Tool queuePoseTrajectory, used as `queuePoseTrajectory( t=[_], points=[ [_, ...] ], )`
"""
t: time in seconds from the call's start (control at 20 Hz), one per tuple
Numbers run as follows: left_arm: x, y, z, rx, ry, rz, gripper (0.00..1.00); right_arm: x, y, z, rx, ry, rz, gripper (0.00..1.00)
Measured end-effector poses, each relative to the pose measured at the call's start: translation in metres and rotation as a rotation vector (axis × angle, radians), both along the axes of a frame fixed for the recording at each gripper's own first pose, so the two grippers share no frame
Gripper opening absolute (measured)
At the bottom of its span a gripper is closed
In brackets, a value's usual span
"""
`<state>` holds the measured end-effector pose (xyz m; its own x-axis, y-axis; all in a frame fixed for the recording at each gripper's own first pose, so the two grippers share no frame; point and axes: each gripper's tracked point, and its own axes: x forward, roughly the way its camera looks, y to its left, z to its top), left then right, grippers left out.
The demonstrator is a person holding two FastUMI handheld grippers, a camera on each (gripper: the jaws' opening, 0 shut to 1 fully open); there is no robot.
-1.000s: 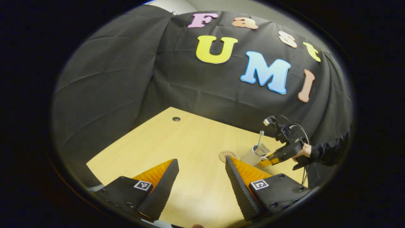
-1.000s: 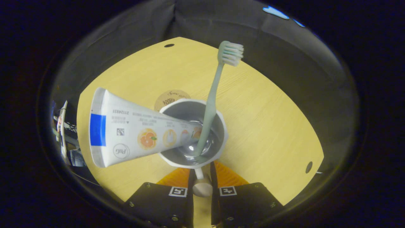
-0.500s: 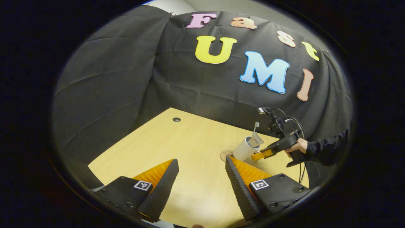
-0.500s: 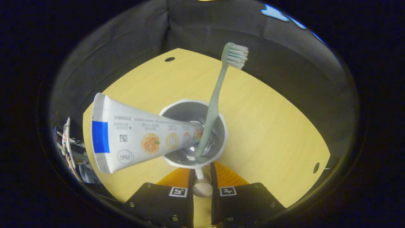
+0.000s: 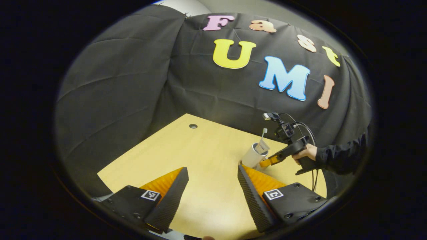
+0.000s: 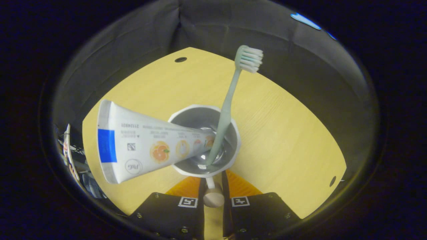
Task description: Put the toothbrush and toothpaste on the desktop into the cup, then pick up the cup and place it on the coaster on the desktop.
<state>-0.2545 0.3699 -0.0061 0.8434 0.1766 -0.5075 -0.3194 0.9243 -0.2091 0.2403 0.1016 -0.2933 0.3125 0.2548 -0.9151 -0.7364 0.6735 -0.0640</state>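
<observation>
In the left gripper view, the left gripper (image 5: 212, 186) sits at the bottom of the frame with its two fingers spread wide apart and nothing between them, hovering over the wooden desktop (image 5: 200, 156). A small dark hole (image 5: 192, 126) lies in the desktop near its far edge, upper centre of the board. To the right of centre, a hand (image 5: 305, 152) in a dark sleeve (image 5: 340, 156) reaches in from the right edge, holding the right gripper (image 5: 267, 162) with its camera and cables above it, angled down and leftward toward the white cup (image 5: 251, 156). The cup is tilted, with the toothbrush (image 5: 263, 133) and toothpaste (image 5: 262, 146) sticking out of its mouth; whether its base touches the desktop is hard to tell at this size.

In the right gripper view, the toothpaste (image 6: 146, 143) takes the left half of the frame, its crimped end pointing left and its cap end down inside the cup (image 6: 204, 140) at centre. The toothbrush (image 6: 230, 100) stands in the cup too, leaning up and right, bristles at upper centre right. The desktop (image 6: 283, 126) spreads behind, with one hole (image 6: 180, 59) at upper left of the board and another hole (image 6: 332, 181) at lower right. At bottom centre the right gripper (image 6: 213, 191) has its fingers drawn close together, clamped on the cup's handle (image 6: 212, 195), whose knob shows between them.
</observation>
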Motion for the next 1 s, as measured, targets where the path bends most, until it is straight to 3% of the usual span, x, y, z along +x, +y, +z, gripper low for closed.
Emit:
queuePoseTrajectory(
  t=[0.75, 1.0],
  points=[
    [0.006, 0.014, -0.002, -0.028, 0.006, 0.015, 0.97, -0.011, -0.001, 0.001, -0.042, 0.042, -0.019, 0.22],
    [0.007, 0.01, 0.0, -0.03, 0.003, 0.006, 0.98, -0.015, -0.012, 0.016, -0.031, 0.003, -0.001, 0.33]
  ],
)
